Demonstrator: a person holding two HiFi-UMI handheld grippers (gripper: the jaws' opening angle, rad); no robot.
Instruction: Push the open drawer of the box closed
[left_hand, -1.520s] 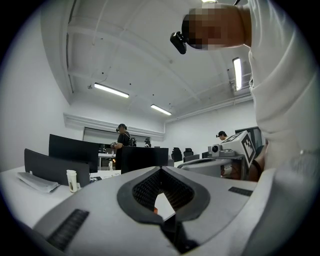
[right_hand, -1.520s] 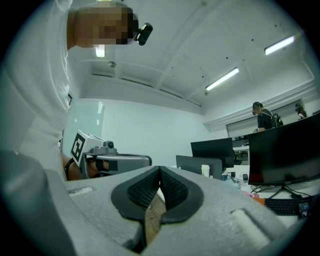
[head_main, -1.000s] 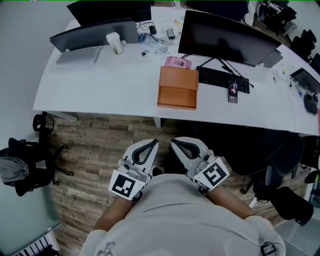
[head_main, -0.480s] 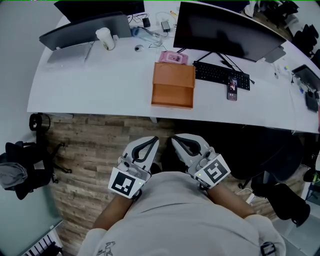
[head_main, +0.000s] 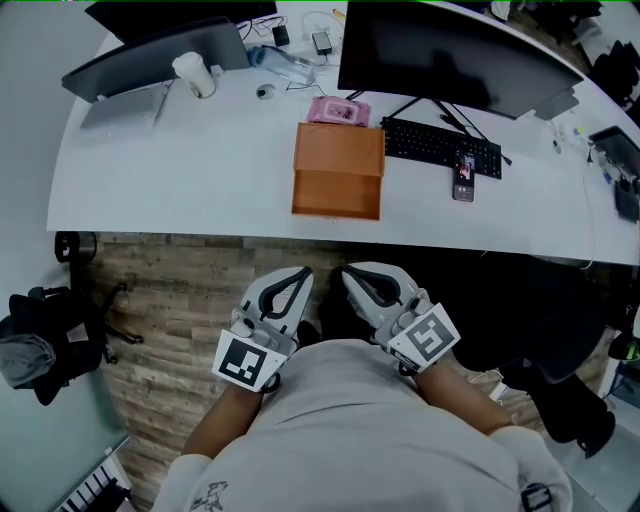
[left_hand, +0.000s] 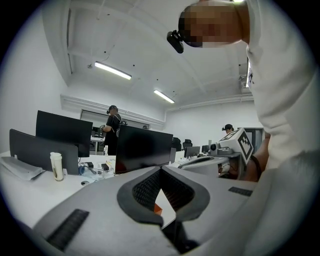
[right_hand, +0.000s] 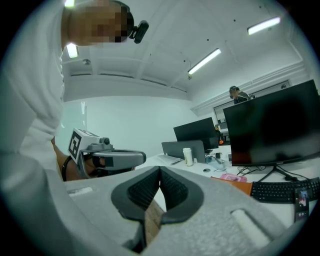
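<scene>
An orange box (head_main: 339, 150) sits on the white desk (head_main: 180, 180), with its drawer (head_main: 336, 194) pulled out toward the desk's front edge. In the right gripper view the box (right_hand: 236, 185) shows as an orange edge beyond the jaws. Both grippers are held close to the person's body, in front of the desk and short of the box, over the wood floor. My left gripper (head_main: 303, 271) (left_hand: 160, 169) is shut with nothing in it. My right gripper (head_main: 347, 271) (right_hand: 160, 167) is also shut and empty. The two tips lie side by side.
Behind the box lie a pink pack (head_main: 332, 110), a large monitor (head_main: 450, 50), a keyboard (head_main: 440, 147) and a phone (head_main: 465, 177). A cup (head_main: 190, 72) and a laptop (head_main: 150, 60) stand at the back left. A dark chair (head_main: 545, 300) is at the right.
The person and both grippers have come a little nearer the desk, and the box now sits slightly lower and further left in the head view. Both jaws stay shut.
</scene>
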